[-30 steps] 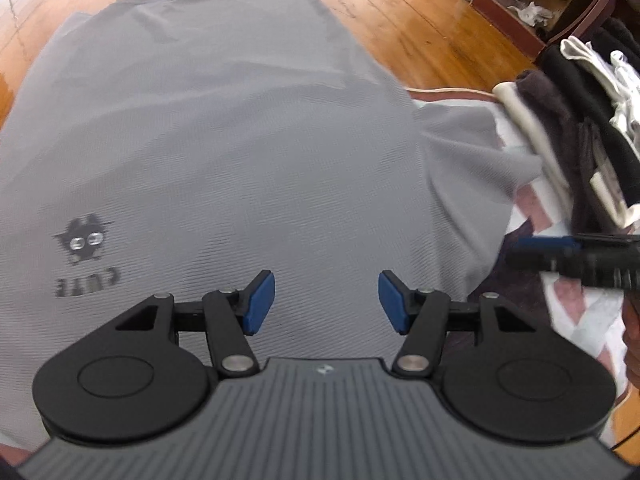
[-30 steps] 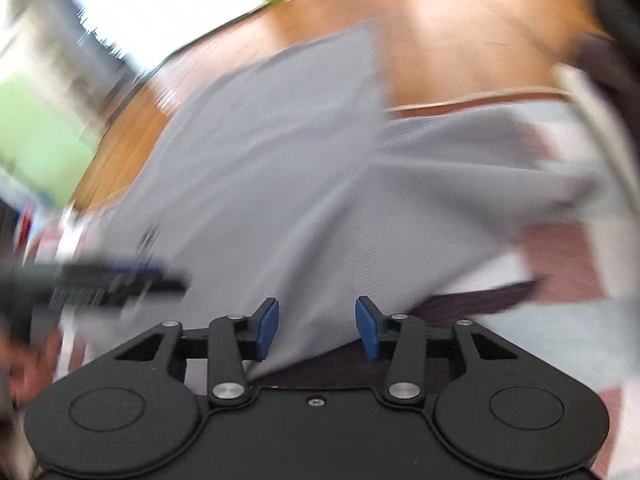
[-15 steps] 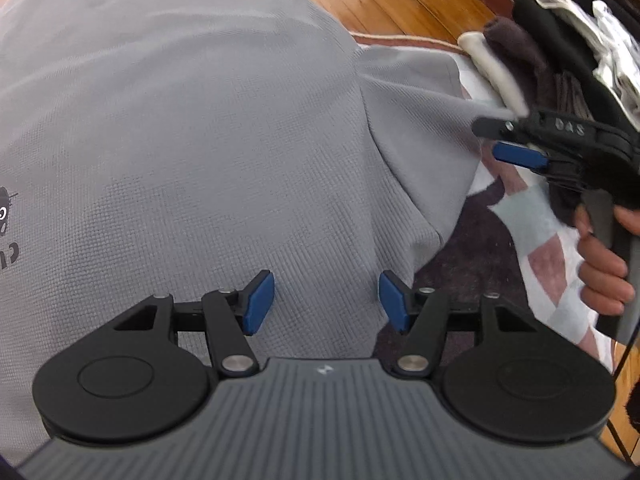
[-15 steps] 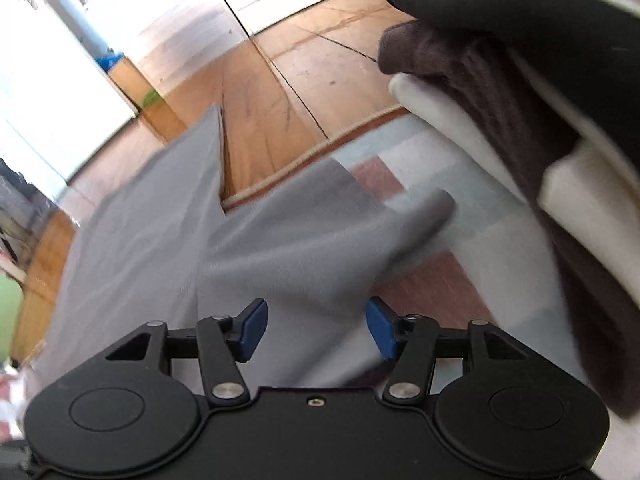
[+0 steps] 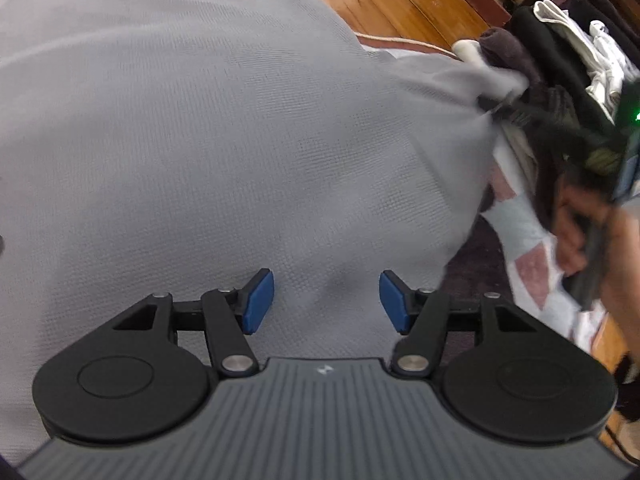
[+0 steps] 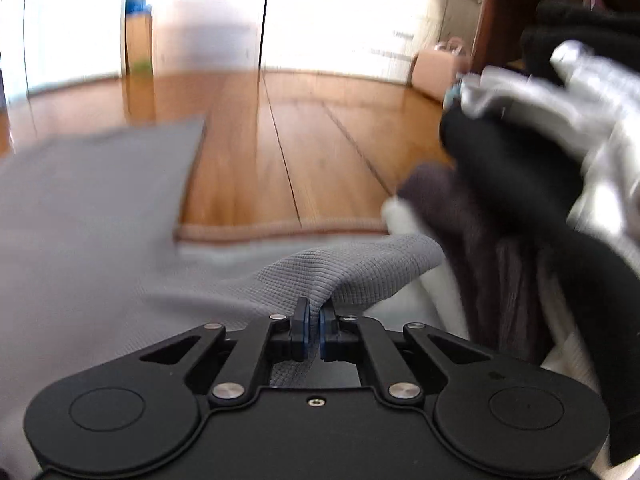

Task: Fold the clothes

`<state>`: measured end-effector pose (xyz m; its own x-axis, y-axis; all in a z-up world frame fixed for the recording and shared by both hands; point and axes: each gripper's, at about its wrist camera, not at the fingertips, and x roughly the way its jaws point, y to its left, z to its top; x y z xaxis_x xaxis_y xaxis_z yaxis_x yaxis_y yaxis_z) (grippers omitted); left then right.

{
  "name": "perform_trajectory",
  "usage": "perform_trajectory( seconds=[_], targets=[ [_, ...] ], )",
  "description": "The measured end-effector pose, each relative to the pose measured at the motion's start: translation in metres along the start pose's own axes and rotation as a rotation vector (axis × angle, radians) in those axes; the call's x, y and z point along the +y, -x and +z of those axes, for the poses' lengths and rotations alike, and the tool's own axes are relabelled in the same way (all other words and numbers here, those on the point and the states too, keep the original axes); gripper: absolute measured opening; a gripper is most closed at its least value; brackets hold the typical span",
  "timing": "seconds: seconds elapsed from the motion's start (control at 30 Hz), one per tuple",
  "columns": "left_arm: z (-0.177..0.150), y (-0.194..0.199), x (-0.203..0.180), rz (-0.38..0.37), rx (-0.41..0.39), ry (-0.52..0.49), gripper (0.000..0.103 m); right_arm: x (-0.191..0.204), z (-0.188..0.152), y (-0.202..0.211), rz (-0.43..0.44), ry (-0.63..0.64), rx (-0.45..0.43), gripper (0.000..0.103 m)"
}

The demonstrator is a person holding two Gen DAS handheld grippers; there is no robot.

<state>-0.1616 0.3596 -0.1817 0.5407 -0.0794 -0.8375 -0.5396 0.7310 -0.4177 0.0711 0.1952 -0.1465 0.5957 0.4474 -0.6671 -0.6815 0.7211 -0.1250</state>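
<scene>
While my left gripper (image 5: 326, 300) hangs half open over the grey T-shirt (image 5: 208, 152), my right gripper (image 6: 313, 322) has just clamped its sleeve (image 6: 360, 272).

A floor of glossy, warm-brown wooden boards (image 6: 320, 152) is seen, with dark seams running away toward the far wall. Strong daylight is let in through tall bright panes (image 6: 340, 12) at the far side, and its glare is reflected on the boards. A dark reddish-brown piece of wooden furniture (image 6: 516, 20) is set at the right, with a pale cardboard box (image 6: 434, 72) beside its foot. A patterned rug (image 5: 532, 264) in pale grey and dull red is laid on the floor.
</scene>
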Motion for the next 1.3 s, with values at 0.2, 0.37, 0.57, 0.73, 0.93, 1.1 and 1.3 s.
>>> perform_trajectory(
  seconds=[0.2,0.37,0.57,0.73,0.93,1.1,1.3],
  targets=[
    [0.003,-0.001,0.0,-0.011,0.009,0.026,0.059,0.002,-0.005,-0.004,0.012,-0.034,0.001,0.004],
    [0.011,0.019,0.018,0.026,-0.055,0.083,0.059,0.005,0.013,0.003,0.055,-0.066,-0.027,0.004],
    [0.017,0.083,0.048,-0.002,-0.271,0.18,0.058,0.009,0.043,0.022,0.245,-0.182,-0.047,0.004],
    [0.013,0.117,0.061,0.011,-0.355,0.115,0.057,0.048,0.08,0.049,0.469,-0.177,-0.086,0.005],
    [0.01,0.127,0.069,-0.088,-0.381,0.087,0.059,0.124,0.118,0.082,0.711,-0.049,-0.112,0.005],
    [0.012,0.117,0.069,-0.176,-0.391,0.081,0.06,0.163,0.112,0.09,0.807,0.01,-0.067,0.005],
    [0.022,0.099,0.072,-0.214,-0.375,0.104,0.062,0.177,0.104,0.085,0.856,0.044,-0.002,0.005]
  ],
)
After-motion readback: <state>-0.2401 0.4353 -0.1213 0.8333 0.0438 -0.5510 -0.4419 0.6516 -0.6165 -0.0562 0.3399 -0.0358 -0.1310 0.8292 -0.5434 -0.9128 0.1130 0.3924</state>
